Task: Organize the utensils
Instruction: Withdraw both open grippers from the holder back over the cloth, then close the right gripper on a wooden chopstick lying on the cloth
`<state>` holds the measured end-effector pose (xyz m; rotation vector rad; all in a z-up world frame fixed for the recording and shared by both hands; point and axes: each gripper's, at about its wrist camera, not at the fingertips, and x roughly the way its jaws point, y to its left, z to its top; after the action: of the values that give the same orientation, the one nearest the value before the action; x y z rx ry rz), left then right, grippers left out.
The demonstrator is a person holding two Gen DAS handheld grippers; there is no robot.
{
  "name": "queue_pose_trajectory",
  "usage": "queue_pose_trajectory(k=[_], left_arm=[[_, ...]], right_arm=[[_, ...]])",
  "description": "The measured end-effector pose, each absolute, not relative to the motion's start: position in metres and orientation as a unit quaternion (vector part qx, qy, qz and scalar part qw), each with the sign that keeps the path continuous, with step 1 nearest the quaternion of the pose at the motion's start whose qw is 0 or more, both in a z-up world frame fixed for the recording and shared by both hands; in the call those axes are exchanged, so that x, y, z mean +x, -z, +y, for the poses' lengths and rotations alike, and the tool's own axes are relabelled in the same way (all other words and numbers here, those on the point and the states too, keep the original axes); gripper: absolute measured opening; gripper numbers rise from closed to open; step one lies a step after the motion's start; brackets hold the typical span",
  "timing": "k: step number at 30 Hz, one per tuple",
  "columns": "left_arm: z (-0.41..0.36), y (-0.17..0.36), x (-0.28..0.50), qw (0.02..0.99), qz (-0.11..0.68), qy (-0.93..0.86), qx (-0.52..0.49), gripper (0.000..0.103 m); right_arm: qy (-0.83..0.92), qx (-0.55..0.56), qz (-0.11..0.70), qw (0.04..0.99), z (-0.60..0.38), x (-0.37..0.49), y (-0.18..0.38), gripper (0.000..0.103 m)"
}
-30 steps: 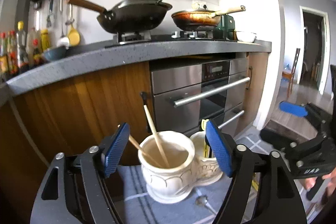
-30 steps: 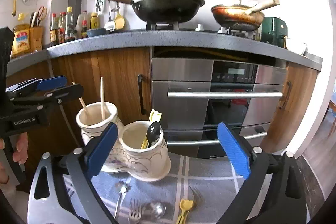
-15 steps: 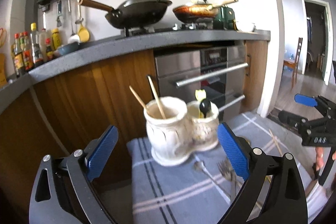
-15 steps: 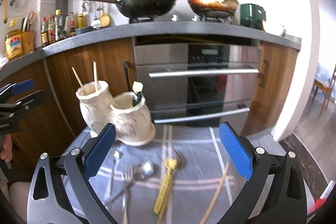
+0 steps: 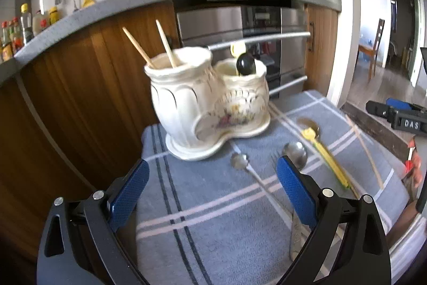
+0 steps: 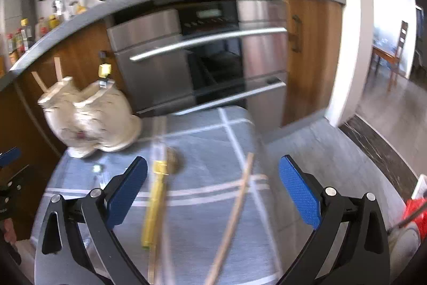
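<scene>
A white double-pot holder (image 5: 210,103) stands at the far left corner of a blue checked cloth (image 5: 202,207). Its left pot holds two wooden chopsticks (image 5: 165,44); its right pot holds a black spoon (image 5: 246,64) and something yellow. Right of the holder, loose on the cloth, lie a small metal spoon (image 5: 240,161), a larger metal spoon (image 5: 295,151), a yellow-handled utensil (image 5: 324,154) and, nearer the right edge, a single wooden chopstick (image 5: 364,148). The left gripper (image 5: 210,186) hangs over the cloth's near part, jaws spread wide with nothing between them. The right gripper (image 6: 213,186) also stands wide apart and grips nothing; the lone chopstick lies below its gap, the picture blurred.
</scene>
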<state>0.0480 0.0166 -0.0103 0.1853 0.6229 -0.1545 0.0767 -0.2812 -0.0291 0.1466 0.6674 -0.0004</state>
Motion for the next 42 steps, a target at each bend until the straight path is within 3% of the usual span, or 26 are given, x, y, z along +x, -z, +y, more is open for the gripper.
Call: queue_pose_trajectory(k=[4, 6, 10, 14, 26, 30, 40, 42], left_arm=[[0.014, 0.022, 0.054, 0.940, 0.317, 0.080, 0.096, 0.096], [0.012, 0.029, 0.057, 0.936, 0.325, 0.082, 0.105, 0.096], [0.007, 0.036, 0.059, 0.932, 0.330, 0.089, 0.121, 0.096], [0.002, 0.041, 0.061, 0.928, 0.335, 0.099, 0.130, 0.096], [-0.011, 0.052, 0.059, 0.917, 0.348, 0.130, 0.146, 0.096], [-0.020, 0.056, 0.057, 0.909, 0.359, 0.155, 0.144, 0.095], [-0.031, 0.065, 0.055, 0.896, 0.381, 0.186, 0.134, 0.091], [-0.034, 0.066, 0.055, 0.892, 0.385, 0.195, 0.134, 0.081]], right_arm=[[0.022, 0.070, 0.353, 0.933, -0.297, 0.087, 0.046, 0.093], [0.028, 0.064, 0.371, 0.926, -0.300, 0.091, 0.054, 0.080], [0.014, 0.045, 0.398, 0.916, -0.293, 0.097, 0.066, 0.067], [0.003, 0.041, 0.429, 0.903, -0.284, 0.103, 0.076, 0.043], [0.004, 0.005, 0.455, 0.891, -0.265, 0.099, 0.088, 0.028], [-0.002, 0.005, 0.451, 0.893, -0.263, 0.097, 0.089, 0.008], [-0.017, 0.034, 0.423, 0.905, -0.269, 0.091, 0.075, 0.006], [-0.023, 0.040, 0.423, 0.905, -0.268, 0.091, 0.075, 0.006]])
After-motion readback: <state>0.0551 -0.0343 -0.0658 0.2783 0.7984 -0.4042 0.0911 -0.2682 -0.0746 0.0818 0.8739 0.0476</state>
